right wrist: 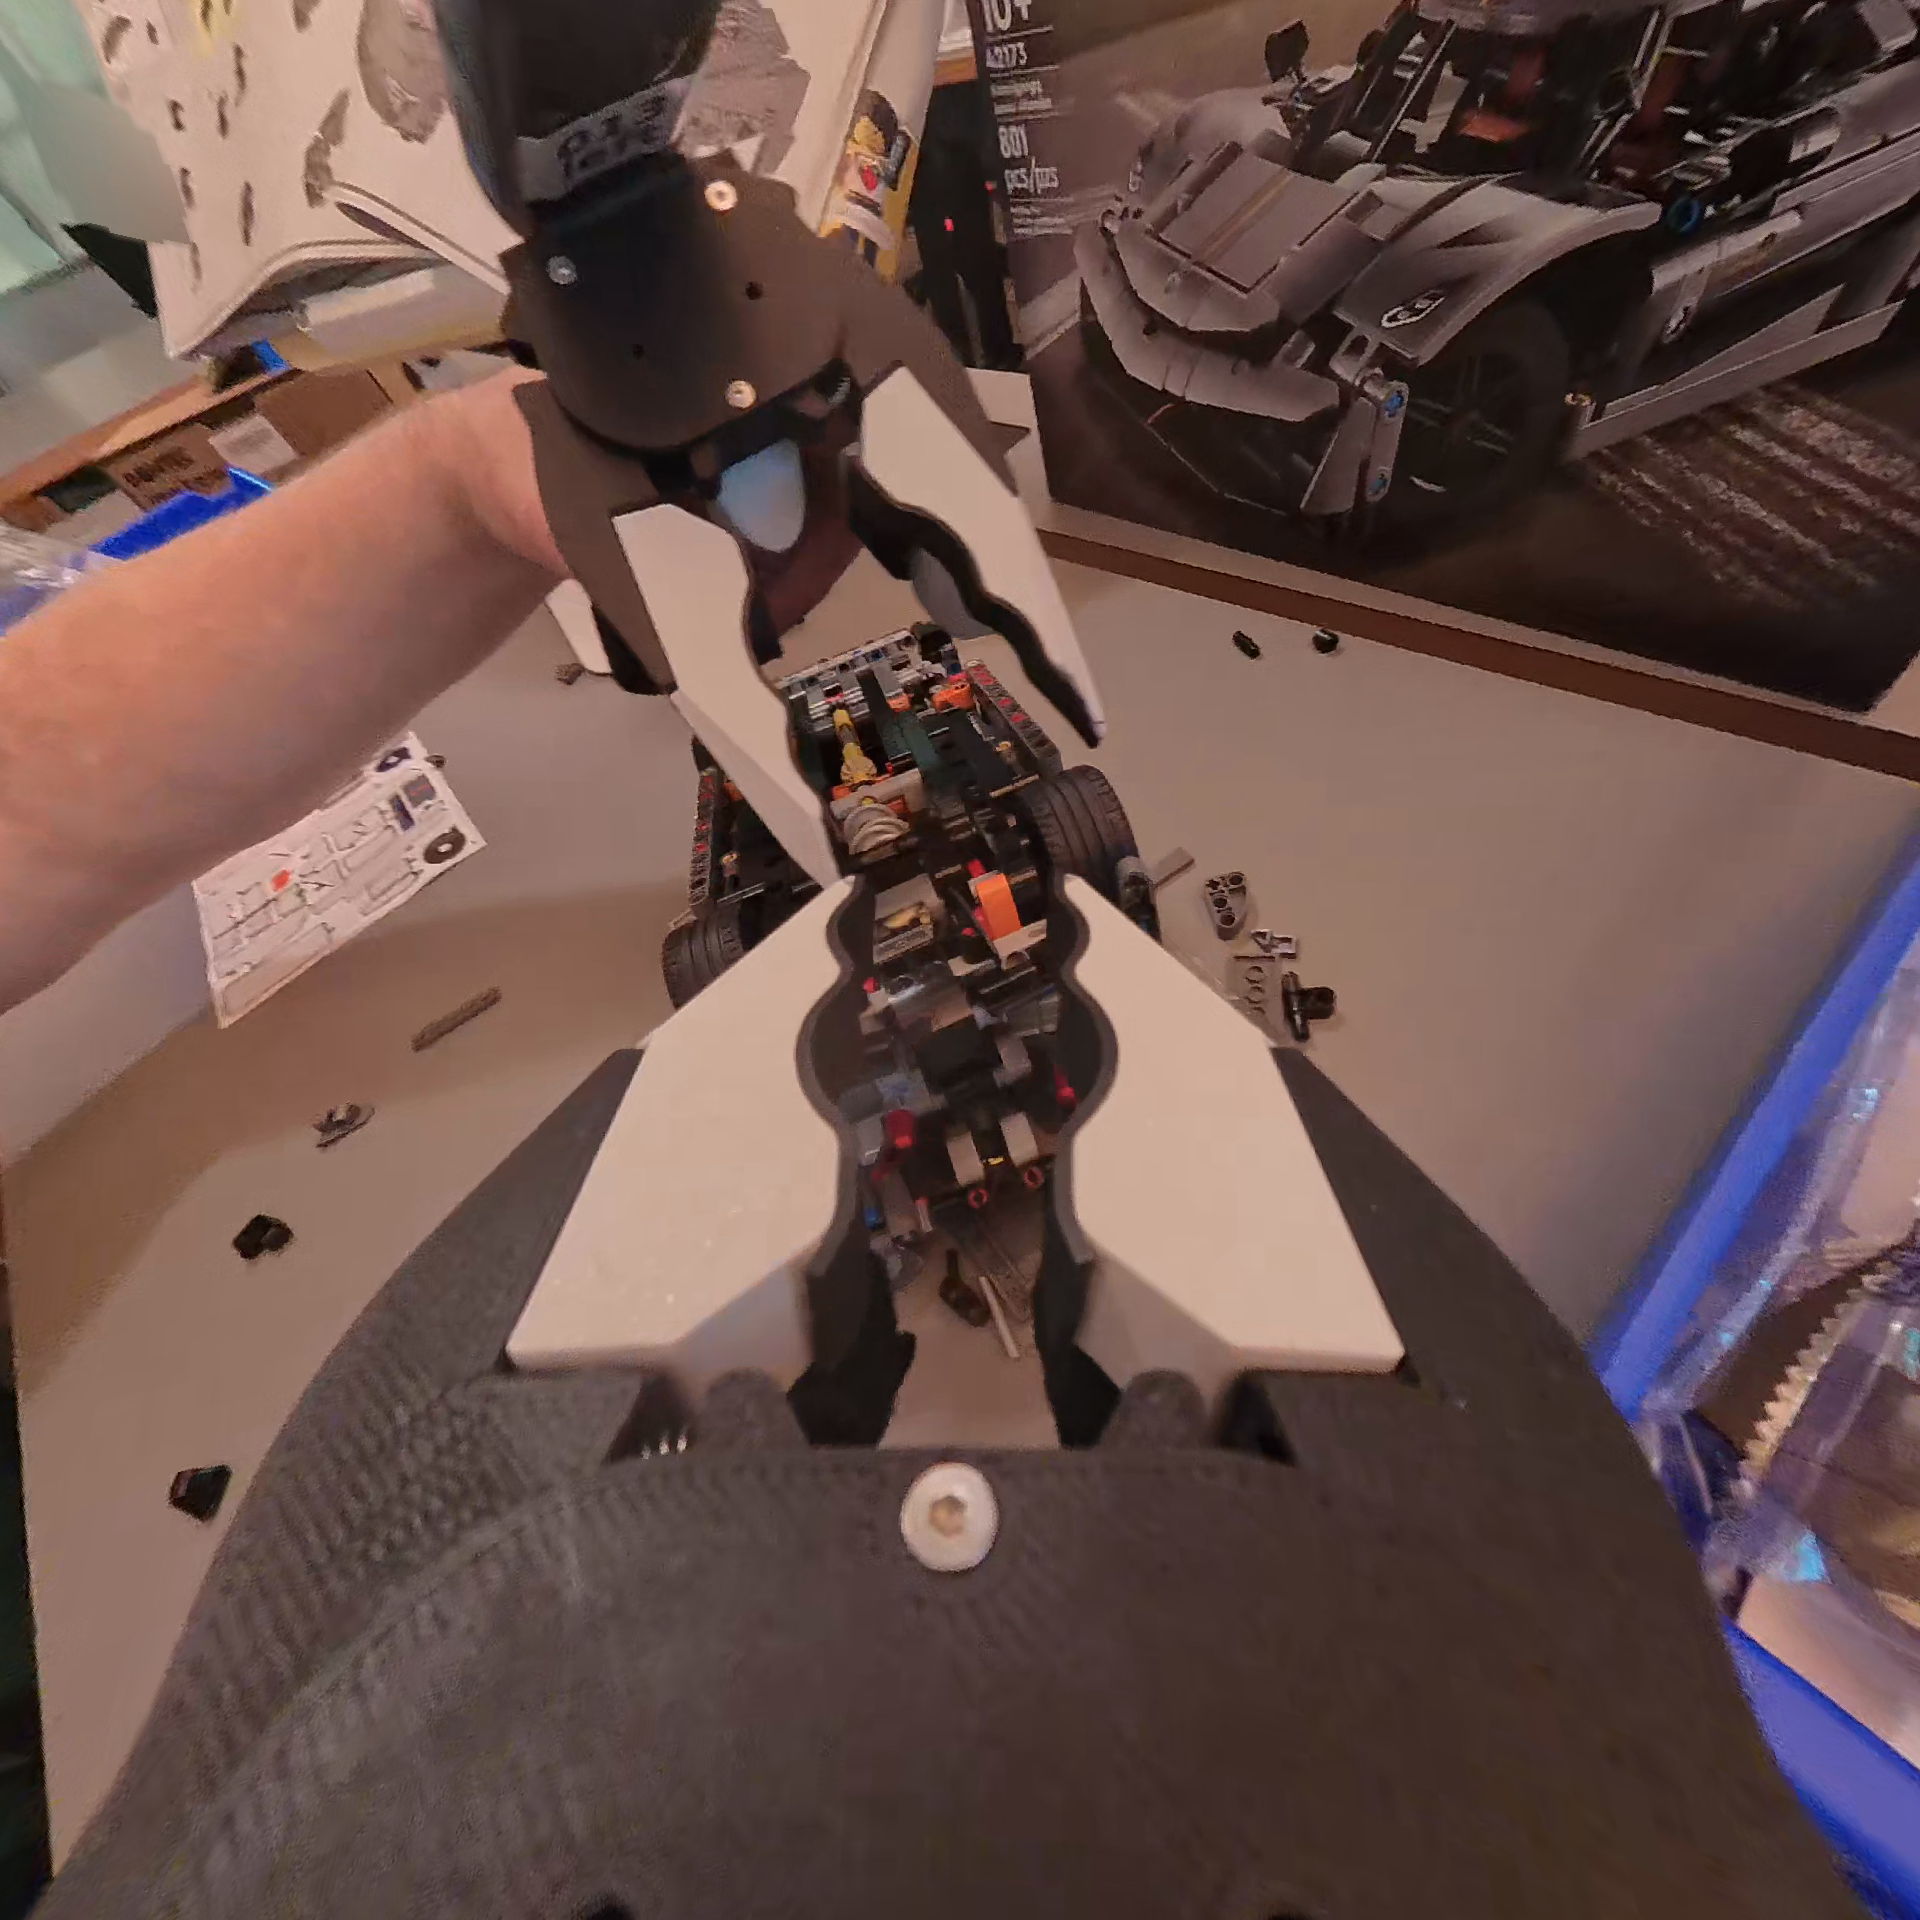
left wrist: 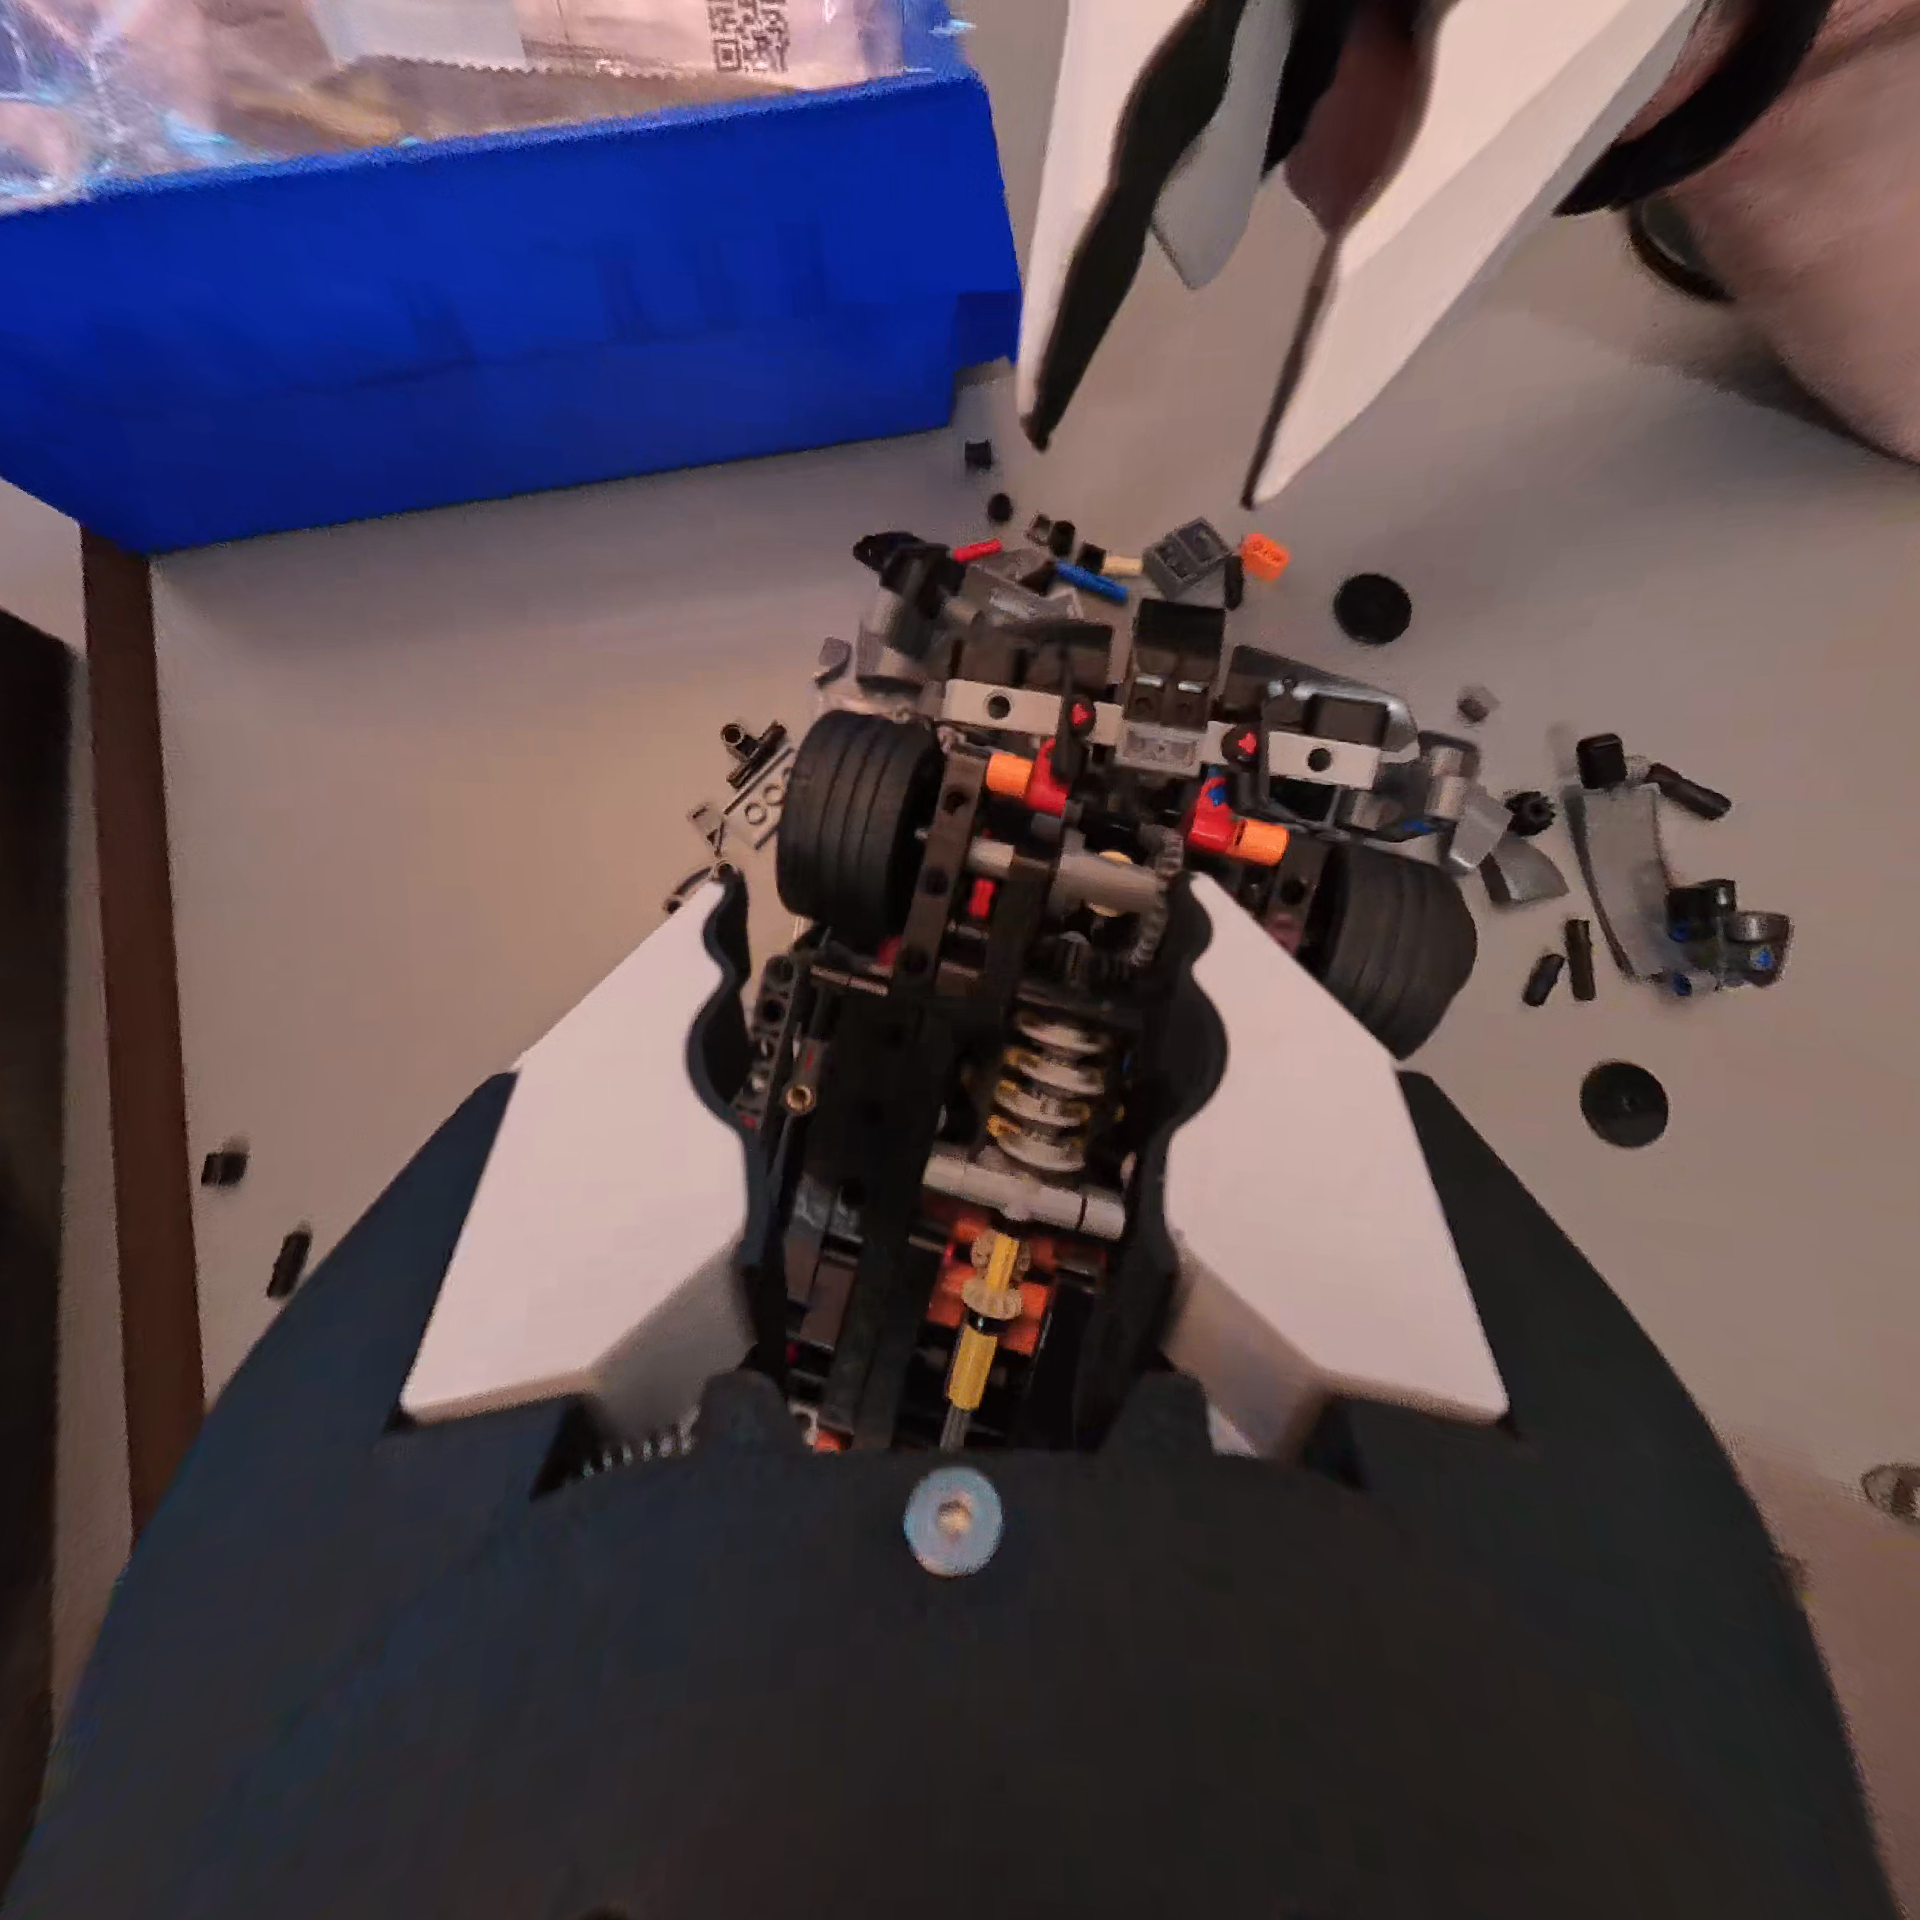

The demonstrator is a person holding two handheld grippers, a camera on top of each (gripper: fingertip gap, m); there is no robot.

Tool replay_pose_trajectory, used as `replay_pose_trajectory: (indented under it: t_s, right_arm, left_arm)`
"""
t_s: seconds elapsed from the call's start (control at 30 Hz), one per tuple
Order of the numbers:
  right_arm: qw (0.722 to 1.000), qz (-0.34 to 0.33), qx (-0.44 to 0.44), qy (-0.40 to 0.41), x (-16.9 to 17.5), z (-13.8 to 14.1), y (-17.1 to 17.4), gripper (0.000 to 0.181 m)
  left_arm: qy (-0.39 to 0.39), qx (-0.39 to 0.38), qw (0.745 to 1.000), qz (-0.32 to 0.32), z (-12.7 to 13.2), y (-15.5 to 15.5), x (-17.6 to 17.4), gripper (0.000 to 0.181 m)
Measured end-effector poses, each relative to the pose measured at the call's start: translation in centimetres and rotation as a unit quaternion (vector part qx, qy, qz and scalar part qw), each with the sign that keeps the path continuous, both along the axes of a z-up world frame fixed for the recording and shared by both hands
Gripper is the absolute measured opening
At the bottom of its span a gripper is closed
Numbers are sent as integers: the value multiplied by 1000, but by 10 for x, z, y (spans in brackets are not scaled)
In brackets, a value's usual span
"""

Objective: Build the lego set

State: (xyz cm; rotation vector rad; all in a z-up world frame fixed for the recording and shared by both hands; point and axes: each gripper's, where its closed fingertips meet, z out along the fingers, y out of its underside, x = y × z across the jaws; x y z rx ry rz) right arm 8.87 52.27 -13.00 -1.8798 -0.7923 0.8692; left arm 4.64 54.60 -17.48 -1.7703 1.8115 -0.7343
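Gripping the half-built car (left wrist: 997, 1039) by its stiff frame, our left gripper (left wrist: 961, 914) steadies fragile parts while our right gripper (right wrist: 961, 894) straddles it, grasp unclear.

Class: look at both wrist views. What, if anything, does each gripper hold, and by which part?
The left gripper straddles the car chassis around its middle, by the spring; whether it clamps cannot be told. The right gripper holds nothing.

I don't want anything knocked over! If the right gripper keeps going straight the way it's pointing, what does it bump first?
Probably the half-built lego car: it sits right between the right gripper fingers, dead ahead. Depth is hard to judge, so it may already be touching.
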Motion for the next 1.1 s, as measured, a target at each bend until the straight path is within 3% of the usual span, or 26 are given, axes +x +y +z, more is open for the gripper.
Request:
replay_pose_trajectory:
  t_s: [0.1,0.4,0.5,0.87,1.1]
  right_arm:
    - [1000,12,-9,12,-1,-3,-3,34]
    - [1000,-3,-10,28,12,0,0,32]
    - [999,0,-10,30,11,1,-1,32]
    - [999,-10,-7,48,18,6,2,30]
    - [999,-12,-20,46,21,1,3,30]
  left_arm:
    - [7,-17,1000,-13,2,2,8,79]
    - [14,-91,995,-38,-5,11,17,39]
    - [-3,-107,993,-40,-7,13,18,35]
    - [-64,-64,995,-40,16,17,12,19]
    - [-52,-36,998,-29,15,18,6,20]
